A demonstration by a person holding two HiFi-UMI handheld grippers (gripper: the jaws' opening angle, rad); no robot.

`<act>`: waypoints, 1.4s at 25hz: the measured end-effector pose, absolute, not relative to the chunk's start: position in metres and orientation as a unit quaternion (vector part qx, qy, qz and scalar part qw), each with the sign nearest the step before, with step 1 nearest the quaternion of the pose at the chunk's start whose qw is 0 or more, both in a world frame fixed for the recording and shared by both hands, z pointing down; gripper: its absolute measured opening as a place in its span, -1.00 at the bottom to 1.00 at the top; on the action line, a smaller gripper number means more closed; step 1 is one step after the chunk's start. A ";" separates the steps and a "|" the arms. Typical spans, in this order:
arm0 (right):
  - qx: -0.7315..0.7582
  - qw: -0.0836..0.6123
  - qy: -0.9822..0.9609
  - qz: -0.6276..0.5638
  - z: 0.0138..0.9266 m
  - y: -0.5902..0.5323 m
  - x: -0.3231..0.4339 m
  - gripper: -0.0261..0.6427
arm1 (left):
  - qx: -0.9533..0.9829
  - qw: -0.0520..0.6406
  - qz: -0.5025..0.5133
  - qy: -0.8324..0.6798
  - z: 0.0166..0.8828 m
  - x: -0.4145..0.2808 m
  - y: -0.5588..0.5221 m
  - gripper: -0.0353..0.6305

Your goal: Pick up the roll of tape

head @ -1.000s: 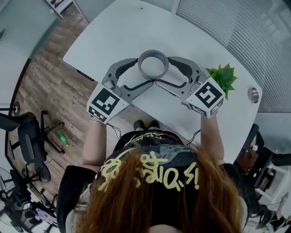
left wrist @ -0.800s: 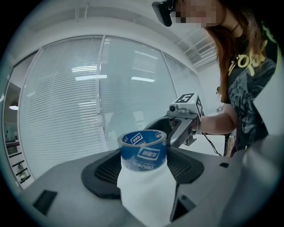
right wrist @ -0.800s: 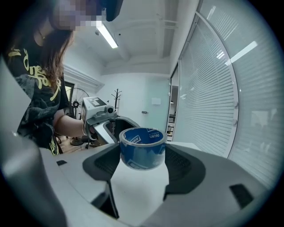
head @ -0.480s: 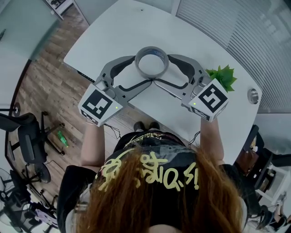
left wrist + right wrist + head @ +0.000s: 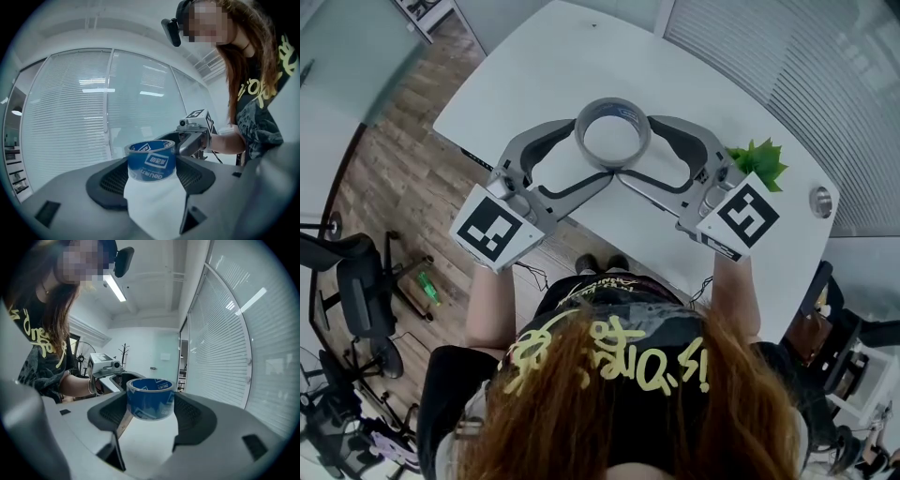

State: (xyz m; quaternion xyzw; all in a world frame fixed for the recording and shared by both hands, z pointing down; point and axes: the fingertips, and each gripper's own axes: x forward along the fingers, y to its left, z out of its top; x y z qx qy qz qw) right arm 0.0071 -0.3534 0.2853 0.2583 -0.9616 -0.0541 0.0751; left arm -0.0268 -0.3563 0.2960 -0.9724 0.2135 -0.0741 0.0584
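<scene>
A roll of blue tape (image 5: 614,106) hangs above the white table (image 5: 572,56), caught between both grippers. My left gripper (image 5: 598,150) comes in from the left, its wide jaws closed against the roll's sides. My right gripper (image 5: 634,147) mirrors it from the right, also closed on the roll. In the left gripper view the tape (image 5: 151,161) sits between the black pads (image 5: 108,183), with the right gripper's body (image 5: 192,136) behind it. In the right gripper view the tape (image 5: 150,399) fills the gap between the pads (image 5: 194,416).
A small green plant (image 5: 757,159) stands on the table just right of the right gripper. A round metal disc (image 5: 821,199) is set near the table's right end. An office chair (image 5: 356,281) and a green bottle (image 5: 427,286) are on the wooden floor at left.
Both grippers have risen together with the tape roll between them. Their marker cubes now sit lower and wider apart in the head view.
</scene>
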 end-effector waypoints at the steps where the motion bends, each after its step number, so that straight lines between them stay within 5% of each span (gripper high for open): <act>1: 0.258 0.072 -0.962 -0.053 0.284 -0.353 0.007 0.00 | -0.972 0.058 -0.073 0.214 0.295 -0.027 -0.355 0.06; 35: 0.259 0.031 -0.964 -0.046 0.265 -0.347 0.011 0.00 | -0.973 0.061 -0.051 0.219 0.276 -0.026 -0.349 0.05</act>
